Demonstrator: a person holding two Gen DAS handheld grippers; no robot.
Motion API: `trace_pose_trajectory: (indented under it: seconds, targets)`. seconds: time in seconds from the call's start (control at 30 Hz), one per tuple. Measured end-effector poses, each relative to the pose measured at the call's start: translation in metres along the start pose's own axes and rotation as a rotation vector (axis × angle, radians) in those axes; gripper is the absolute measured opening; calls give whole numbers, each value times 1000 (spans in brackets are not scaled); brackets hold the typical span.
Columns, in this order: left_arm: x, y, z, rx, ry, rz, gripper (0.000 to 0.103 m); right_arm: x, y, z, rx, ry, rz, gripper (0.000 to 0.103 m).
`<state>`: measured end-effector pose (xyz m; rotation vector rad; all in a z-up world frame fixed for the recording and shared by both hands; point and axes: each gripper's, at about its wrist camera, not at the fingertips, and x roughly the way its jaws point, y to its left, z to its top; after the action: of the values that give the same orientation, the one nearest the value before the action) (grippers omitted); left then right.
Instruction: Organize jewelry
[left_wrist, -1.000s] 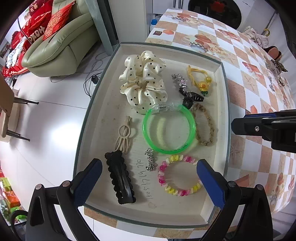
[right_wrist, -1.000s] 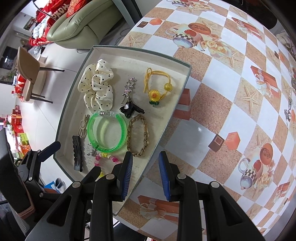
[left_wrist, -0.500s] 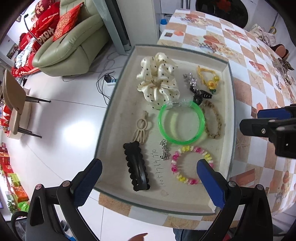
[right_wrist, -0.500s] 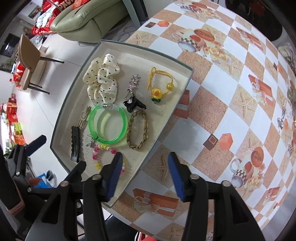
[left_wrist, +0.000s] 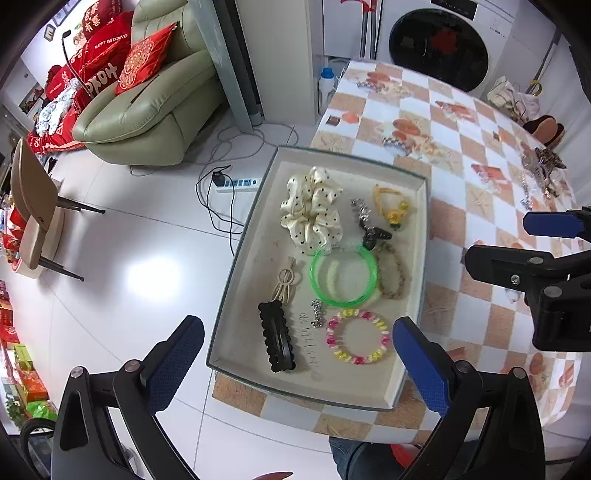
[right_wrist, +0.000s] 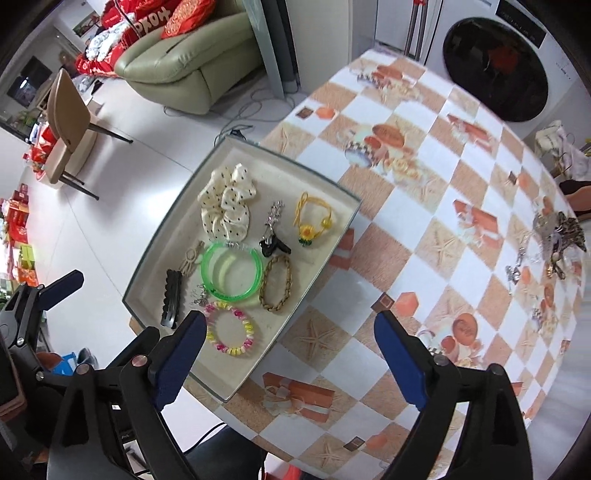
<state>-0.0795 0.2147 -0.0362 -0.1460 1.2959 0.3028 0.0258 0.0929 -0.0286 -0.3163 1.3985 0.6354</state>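
Now both my grippers have risen off the tray (left_wrist: 243, 266), right gripper (right_wrist: 290, 350) jaws just spread empty, left gripper (left_wrist: 297, 354) jaws apart, so I judge the beaded bracelet (right_wrist: 231, 332) placed and more jewelry (right_wrist: 554, 236) on the bench (right_wrist: 406, 229) next.

Black claw (left_wrist: 297, 354) frames, blue textured pads (right_wrist: 181, 345), silver screws.

Tray (left_wrist: 424, 236) sits at the desk (left_wrist: 461, 206) edge, left side overhanging the floor. In it: scrunchie (left_wrist: 311, 211) at the far end, bangle (left_wrist: 343, 276) mid-tray, braid (left_wrist: 392, 270) just right of it, bead bracelet (left_wrist: 357, 337) near the front edge, clip (left_wrist: 277, 335) front left. A jewelry pile (right_wrist: 554, 236) lies well apart at the desk's right edge.
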Motion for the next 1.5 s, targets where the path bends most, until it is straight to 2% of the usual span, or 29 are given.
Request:
trace_pose_trajectory:
  seconds: [0.1,0.17,0.37,0.63,1.5]
  targets:
    - [-11,-2,0,-1,-10,2,103,-13,1,-1,3,-26,-14,95]
    - [-19,-1,-1,-2,-16,0,103,-20,1,-4,9,-48,-21,103]
    - [-36,0,-4,-11,-23,-40,103,-41,-1,-9,30,-105,-49,103]
    - [-52,-3,-5,14,-24,-28,103,-51,-7,-14,71,-73,-75,103]
    - [-49,-10,-7,46,-9,-28,103,-51,-3,-21,48,-66,-94,103]
